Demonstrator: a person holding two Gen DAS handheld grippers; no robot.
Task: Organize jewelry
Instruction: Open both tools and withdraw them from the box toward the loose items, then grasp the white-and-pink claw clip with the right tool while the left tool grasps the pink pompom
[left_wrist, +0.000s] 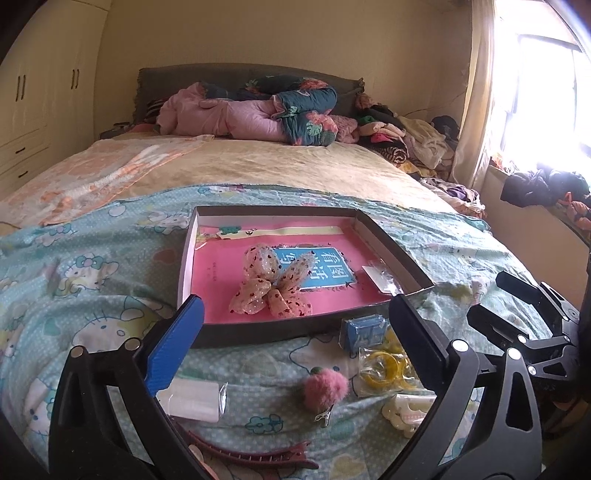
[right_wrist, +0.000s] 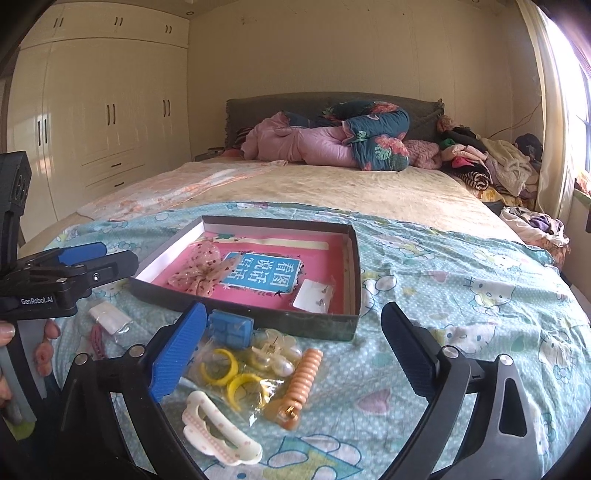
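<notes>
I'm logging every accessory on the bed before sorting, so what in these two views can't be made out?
- Dark red hair claw clip: left wrist view, its left end is hidden behind the left gripper frame.
- Small earrings on the white card: right wrist view, too small to identify.
- Yellow rings in the clear bag: left wrist view, partly behind the gripper's black finger.
- Small blue box: right wrist view, the blue finger of the right gripper covers its left edge.

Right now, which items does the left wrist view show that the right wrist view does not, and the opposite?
Only the left wrist view shows the pink pompom clip.

Only the right wrist view shows the orange spiral hair tie.

Both show the box holding the bow and earring card; both show the yellow rings.
</notes>
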